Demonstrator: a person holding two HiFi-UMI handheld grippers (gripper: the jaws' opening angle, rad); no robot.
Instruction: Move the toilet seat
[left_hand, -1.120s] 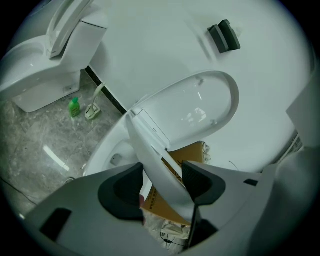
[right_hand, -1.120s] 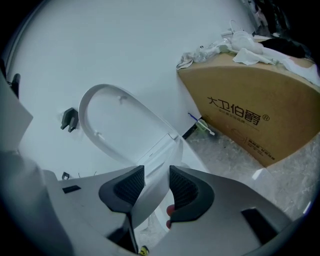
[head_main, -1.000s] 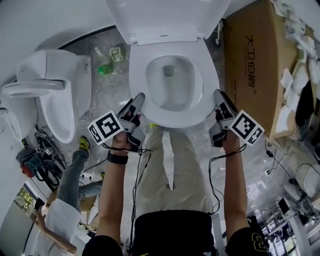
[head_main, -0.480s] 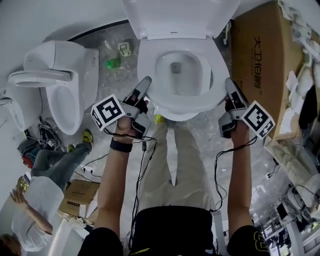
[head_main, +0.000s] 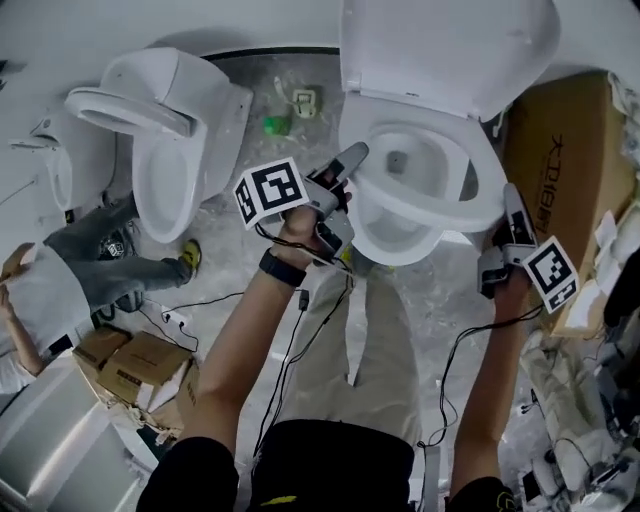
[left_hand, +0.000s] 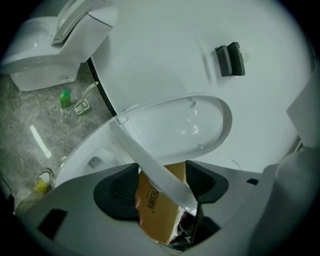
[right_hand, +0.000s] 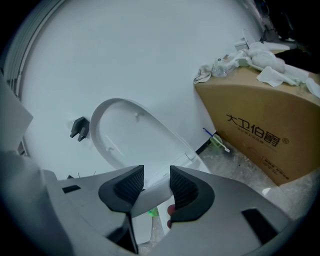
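The white toilet's seat ring (head_main: 455, 218) is tilted up off the bowl (head_main: 400, 243), and its lid (head_main: 450, 50) stands upright behind. My left gripper (head_main: 355, 155) is at the seat's left edge. In the left gripper view the seat's thin edge (left_hand: 150, 165) runs slantwise between the jaws, which are opening with a gap on both sides. My right gripper (head_main: 512, 195) is at the seat's right edge. In the right gripper view it (right_hand: 152, 185) is shut on the seat's rim (right_hand: 150, 192), under the lid (right_hand: 125, 135).
A second white toilet (head_main: 170, 130) stands to the left. A big cardboard box (head_main: 560, 200) is close on the right, with rags on top (right_hand: 250, 57). A person (head_main: 60, 280) crouches at the left by small boxes (head_main: 130, 365). A green bottle (head_main: 272, 125) and cables lie on the floor.
The seat has come up off the bowl's rim, with both grippers rising at its sides. The head view has swung, so the toilet now sits further right.
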